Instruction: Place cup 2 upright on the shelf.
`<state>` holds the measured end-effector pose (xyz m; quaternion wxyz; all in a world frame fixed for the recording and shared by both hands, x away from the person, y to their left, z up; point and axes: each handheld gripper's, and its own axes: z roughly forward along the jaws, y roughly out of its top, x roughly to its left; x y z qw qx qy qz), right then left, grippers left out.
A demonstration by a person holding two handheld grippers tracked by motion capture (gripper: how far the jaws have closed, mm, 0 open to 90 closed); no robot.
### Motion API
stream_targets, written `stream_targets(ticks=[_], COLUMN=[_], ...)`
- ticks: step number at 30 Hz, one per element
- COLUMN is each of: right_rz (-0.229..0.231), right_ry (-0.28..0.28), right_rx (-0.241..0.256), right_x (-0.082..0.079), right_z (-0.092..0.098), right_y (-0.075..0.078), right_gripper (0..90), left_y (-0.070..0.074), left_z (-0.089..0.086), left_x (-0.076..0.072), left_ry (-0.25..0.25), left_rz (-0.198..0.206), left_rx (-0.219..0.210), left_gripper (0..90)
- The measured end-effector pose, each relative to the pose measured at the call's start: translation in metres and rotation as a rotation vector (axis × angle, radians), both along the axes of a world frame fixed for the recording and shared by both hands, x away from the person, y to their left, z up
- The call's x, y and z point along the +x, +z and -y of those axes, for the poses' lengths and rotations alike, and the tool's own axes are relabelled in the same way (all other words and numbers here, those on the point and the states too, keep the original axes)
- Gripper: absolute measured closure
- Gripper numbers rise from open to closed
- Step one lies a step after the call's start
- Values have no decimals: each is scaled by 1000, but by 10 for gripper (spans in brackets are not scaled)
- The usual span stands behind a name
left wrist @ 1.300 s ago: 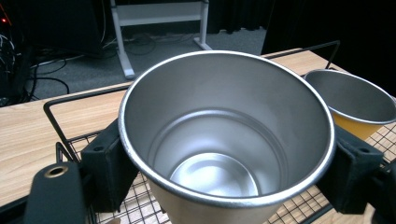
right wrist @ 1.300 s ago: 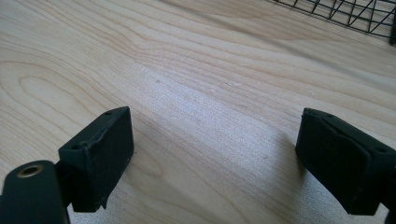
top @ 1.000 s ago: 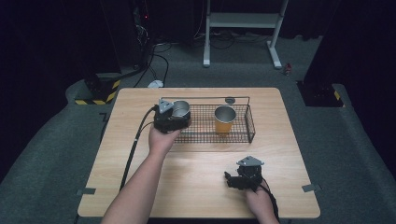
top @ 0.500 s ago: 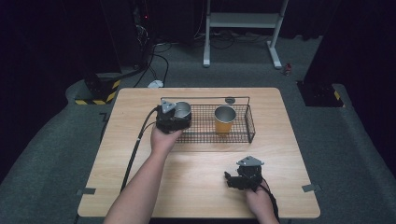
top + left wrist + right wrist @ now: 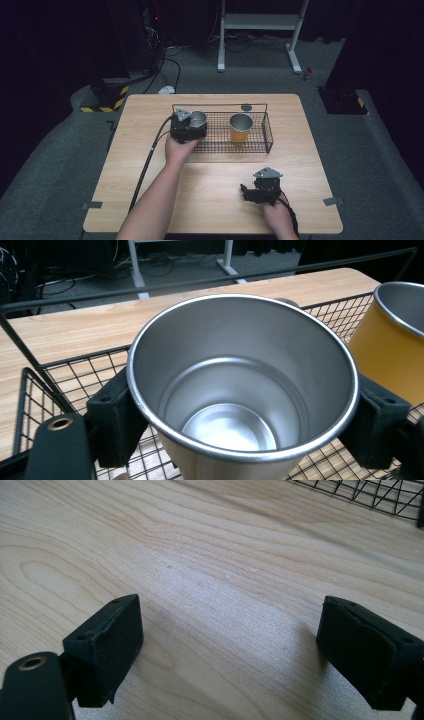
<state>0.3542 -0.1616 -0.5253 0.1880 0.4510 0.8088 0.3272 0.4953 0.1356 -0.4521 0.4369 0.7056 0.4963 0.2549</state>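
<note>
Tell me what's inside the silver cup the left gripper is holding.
Nothing that can be seen: in the left gripper view the silver cup shows bare metal walls and a bare bottom. The left gripper clamps it over the wire basket. Its underside is hidden.

A light wooden desk [image 5: 150, 150] stands on grey carpet. A black wire basket [image 5: 260, 145] sits on its far half, with a small dark disc [image 5: 246, 107] just behind it near the far edge.

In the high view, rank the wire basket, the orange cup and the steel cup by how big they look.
1. Wire basket, clearly largest.
2. Orange cup and steel cup look about alike; the left gripper partly covers the steel one, so no ranking.
</note>
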Motion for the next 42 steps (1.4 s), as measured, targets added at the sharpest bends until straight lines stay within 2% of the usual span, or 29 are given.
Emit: stream_targets(ticks=[14,30,42], right_rz=[3,3,2], right_ry=[4,5,5], right_rx=[-1,-3,-3], right_x=[0,0,0], right_z=[0,0,0], right_y=[0,0,0], right_gripper=[114,114,114], left_y=[-11,-16,-22], left_z=[6,10,12], left_x=[6,9,12], left_ry=[13,13,22], left_rz=[-29,-56,-82], left_rx=[35,82,93], left_gripper=[188,188,188])
